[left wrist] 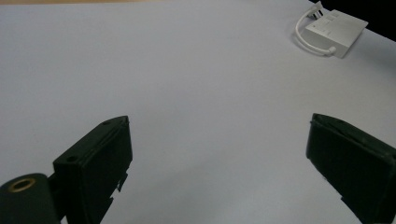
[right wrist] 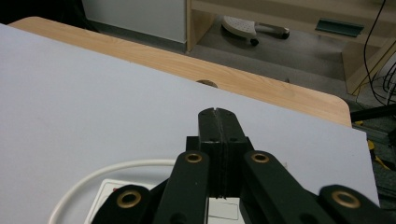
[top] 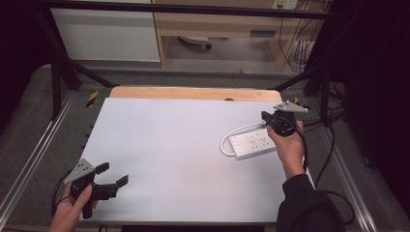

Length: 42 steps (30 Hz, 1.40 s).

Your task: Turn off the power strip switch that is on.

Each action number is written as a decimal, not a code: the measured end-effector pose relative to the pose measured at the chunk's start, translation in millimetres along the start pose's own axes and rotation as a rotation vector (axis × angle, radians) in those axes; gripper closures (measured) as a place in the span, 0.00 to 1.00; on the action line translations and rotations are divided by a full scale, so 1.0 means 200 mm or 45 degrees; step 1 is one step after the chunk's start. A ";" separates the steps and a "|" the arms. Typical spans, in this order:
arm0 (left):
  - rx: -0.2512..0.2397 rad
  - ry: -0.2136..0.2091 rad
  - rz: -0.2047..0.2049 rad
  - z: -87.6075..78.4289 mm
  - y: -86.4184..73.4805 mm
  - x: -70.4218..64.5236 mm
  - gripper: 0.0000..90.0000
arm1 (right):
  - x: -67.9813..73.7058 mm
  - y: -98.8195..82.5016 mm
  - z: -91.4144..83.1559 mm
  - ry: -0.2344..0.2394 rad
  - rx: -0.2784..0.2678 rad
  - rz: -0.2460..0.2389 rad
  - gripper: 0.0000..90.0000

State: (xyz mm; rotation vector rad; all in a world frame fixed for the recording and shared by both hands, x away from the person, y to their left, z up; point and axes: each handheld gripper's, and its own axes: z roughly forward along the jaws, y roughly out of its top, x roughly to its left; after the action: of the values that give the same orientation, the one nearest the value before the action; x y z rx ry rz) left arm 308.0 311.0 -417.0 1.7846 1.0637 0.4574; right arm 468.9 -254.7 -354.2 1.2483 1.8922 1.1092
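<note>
A white power strip (top: 251, 143) lies on the right side of the white table mat (top: 169, 145), with its white cable (top: 226, 140) curled in a loop at its left end. My right gripper (top: 265, 116) hovers over the strip's far right end. Its jaws are pressed together (right wrist: 218, 116) with nothing visible between them, and the strip (right wrist: 112, 192) and cable (right wrist: 116, 167) sit just below. My left gripper (top: 112, 174) rests at the front left corner, open wide (left wrist: 219, 121) and holding nothing. From there the strip (left wrist: 334, 30) lies far off at the upper right.
Bare wood of the table (top: 193, 93) shows past the mat's far edge. A black metal frame (top: 63, 58) surrounds the table. Black cables (top: 329, 145) trail along the right side. A wooden shelf unit (top: 217, 29) and a chair base (right wrist: 247, 28) stand beyond.
</note>
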 end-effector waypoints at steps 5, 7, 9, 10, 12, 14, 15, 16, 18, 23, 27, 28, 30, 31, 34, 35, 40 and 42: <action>0.001 0.000 0.001 0.00 0.00 0.00 0.08 | -0.01 -0.01 0.03 0.016 0.024 0.009 1.00; 0.001 0.001 0.003 0.00 0.00 0.00 0.08 | -0.01 -0.02 0.04 0.017 0.035 0.011 1.00; 0.002 -0.001 0.001 0.00 0.00 0.00 0.08 | -0.01 -0.02 0.04 0.016 0.043 0.008 1.00; 0.001 -0.001 0.001 0.00 0.00 0.00 0.08 | -0.01 -0.02 0.05 0.014 0.047 0.010 1.00; 0.002 -0.001 0.001 0.00 0.00 0.00 0.08 | -0.02 -0.03 0.05 0.013 0.054 0.010 1.00; 0.002 -0.001 0.001 0.00 0.00 0.00 0.08 | -0.02 -0.03 0.06 0.017 0.059 0.016 1.00; 0.002 -0.002 0.001 0.00 0.00 0.00 0.08 | -0.02 -0.03 0.06 0.019 0.063 0.016 1.00; 0.002 -0.002 0.001 0.00 0.00 0.00 0.08 | -0.02 -0.04 0.07 0.017 0.069 0.018 1.00; 0.002 -0.002 0.001 0.00 0.00 0.00 0.08 | -0.02 -0.04 0.07 0.014 0.079 0.013 1.00; 0.002 0.000 0.002 0.00 0.00 0.00 0.08 | -0.02 -0.06 0.09 0.009 0.097 0.007 1.00; 0.002 -0.001 0.000 0.00 0.00 0.00 0.08 | -0.02 -0.08 0.10 0.004 0.116 0.011 1.00; 0.002 0.000 0.002 0.00 0.00 0.00 0.08 | -0.03 -0.09 0.10 0.002 0.117 0.008 1.00; 0.003 0.000 0.003 0.00 0.00 0.00 0.08 | -0.03 -0.09 0.10 -0.001 0.124 0.006 1.00; 0.003 0.000 0.003 0.00 0.00 0.00 0.08 | -0.03 -0.10 0.10 -0.004 0.124 0.002 1.00; 0.003 0.000 0.002 0.00 0.00 0.00 0.08 | -0.03 -0.11 0.11 -0.006 0.128 0.007 1.00; 0.003 0.000 0.002 0.00 0.00 0.00 0.08 | -0.03 -0.11 0.11 -0.003 0.134 0.014 1.00; 0.007 -0.001 0.005 0.00 0.00 0.00 0.08 | -0.03 -0.15 0.13 0.008 0.141 0.033 1.00; 0.008 -0.002 0.005 0.00 0.00 0.00 0.08 | -0.02 -0.16 0.14 0.015 0.150 0.037 1.00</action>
State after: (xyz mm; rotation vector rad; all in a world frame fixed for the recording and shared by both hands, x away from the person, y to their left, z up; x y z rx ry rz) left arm 308.1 310.1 -417.5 1.7929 1.0613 0.4554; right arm 480.2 -257.2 -394.8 1.3404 1.9789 1.0344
